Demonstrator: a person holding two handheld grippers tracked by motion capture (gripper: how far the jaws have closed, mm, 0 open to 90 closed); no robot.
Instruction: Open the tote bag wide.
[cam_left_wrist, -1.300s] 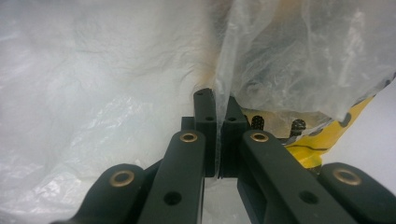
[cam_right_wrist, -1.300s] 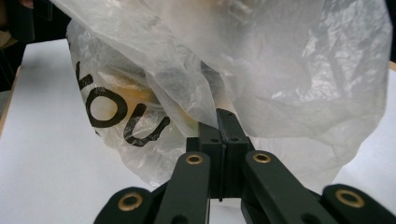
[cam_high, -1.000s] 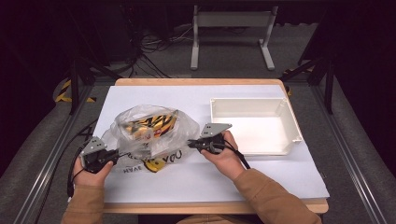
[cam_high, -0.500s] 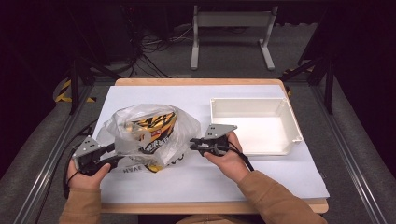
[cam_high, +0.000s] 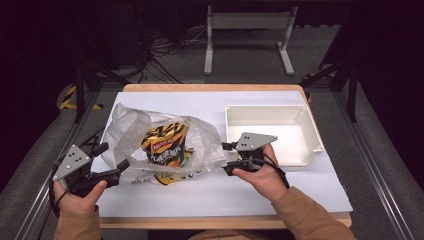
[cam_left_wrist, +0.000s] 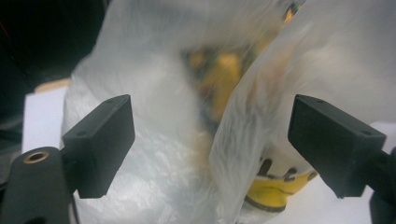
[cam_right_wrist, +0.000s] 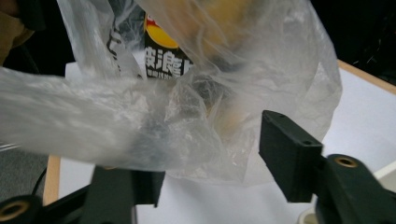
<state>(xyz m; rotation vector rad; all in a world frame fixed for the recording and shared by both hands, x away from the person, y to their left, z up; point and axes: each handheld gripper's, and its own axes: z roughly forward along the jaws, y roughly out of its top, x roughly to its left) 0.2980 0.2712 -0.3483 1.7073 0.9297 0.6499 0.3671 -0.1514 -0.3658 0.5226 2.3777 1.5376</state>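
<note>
A second ago both grippers pinch the bag low on the table, and it lies flat and bunched. Now the bag (cam_high: 160, 145) stands taller and puffier, and the yellow and black cup (cam_high: 164, 145) inside it sits upright near the middle of the white table (cam_high: 280, 195). On the left, the left gripper (cam_high: 112, 162) has come up and back a little, and its jaws have just been opening. In the left gripper view the two black pads stand far apart with the bag's soft plastic between them, but they do not press it, so it looks like the bag is let go on that side. The left hand (cam_high: 80, 192) holds its gripper low by the table's near left corner, pointing across at the bag. In the middle, the bag leans on its own around the cup. On the right, the right gripper (cam_high: 227, 157) has also lifted and slid back, and its jaws have just been opening too. In the right gripper view a fold of plastic drapes over one pad, and the other pad stands clear of it. I think the bag is now free, so the cup can come out next. The right hand (cam_high: 262, 172) sits level, pointing left at the bag. The tray (cam_high: 310, 130) waits just behind it.
</note>
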